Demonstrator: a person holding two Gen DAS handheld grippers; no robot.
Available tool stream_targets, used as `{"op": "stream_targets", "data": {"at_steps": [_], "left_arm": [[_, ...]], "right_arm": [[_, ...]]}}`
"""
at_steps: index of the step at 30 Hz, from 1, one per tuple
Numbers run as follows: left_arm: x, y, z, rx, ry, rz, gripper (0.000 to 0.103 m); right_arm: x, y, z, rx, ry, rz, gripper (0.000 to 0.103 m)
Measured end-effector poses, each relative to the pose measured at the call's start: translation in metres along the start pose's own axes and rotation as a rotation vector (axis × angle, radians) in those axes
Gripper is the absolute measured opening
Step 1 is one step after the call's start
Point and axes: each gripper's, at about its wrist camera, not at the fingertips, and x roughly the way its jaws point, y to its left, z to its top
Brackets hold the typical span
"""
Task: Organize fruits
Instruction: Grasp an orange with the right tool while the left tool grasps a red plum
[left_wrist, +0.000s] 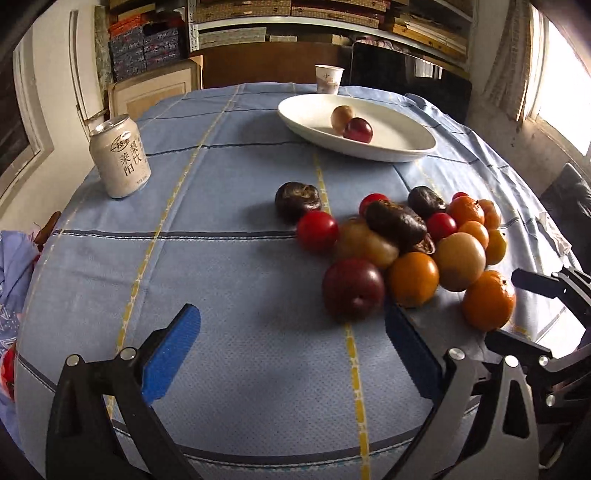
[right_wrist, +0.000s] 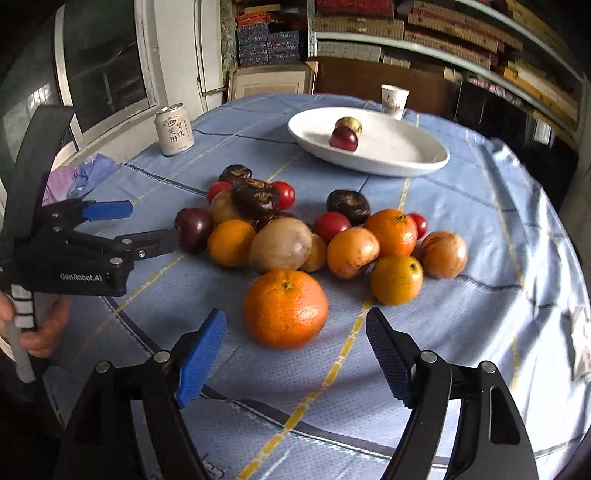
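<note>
1. A round table under a pale blue cloth with yellow and dark grid lines fills both views.
2. A large white oval ceramic dish sits toward 12 o'clock on the table; a dark red plum and a tan round fruit lie in it, touching each other.
3. The heap of loose fruit lies at the centre of the right wrist view, and at 3 o'clock in the left: oranges, tan fruits, small red ones, wrinkled dark brown ones.
4. The left gripper is spread wide with nothing between its blue pads; a dark red plum on the cloth lies just beyond its right finger.
5. The right gripper is parted, empty; a big bright orange sits just ahead of its tips.
6. A white drink can stands upright at 10 o'clock.
7. A white paper cup stands behind the dish.
</note>
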Motion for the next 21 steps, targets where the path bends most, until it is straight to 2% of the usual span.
{"op": "stream_targets", "data": {"at_steps": [6, 11, 15, 21], "left_arm": [[-0.002, -0.01, -0.005, 0.057, -0.018, 0.01, 0.098], [-0.004, -0.021, -0.006, 0.116, -0.034, 0.003, 0.098], [-0.003, -0.019, -0.005, 0.106, -0.03, -0.022, 0.098], [0.0, -0.008, -0.002, 0.056, -0.022, -0.056, 0.098]], "right_arm": [[0.007, -0.005, -0.001, 0.06, 0.015, 0.091, 0.079], [0.01, -0.006, 0.0, 0.091, 0.011, 0.101, 0.079], [0.009, -0.005, 0.003, 0.097, -0.016, 0.092, 0.079], [0.014, -0.008, 0.005, 0.1, 0.002, 0.096, 0.078]]}}
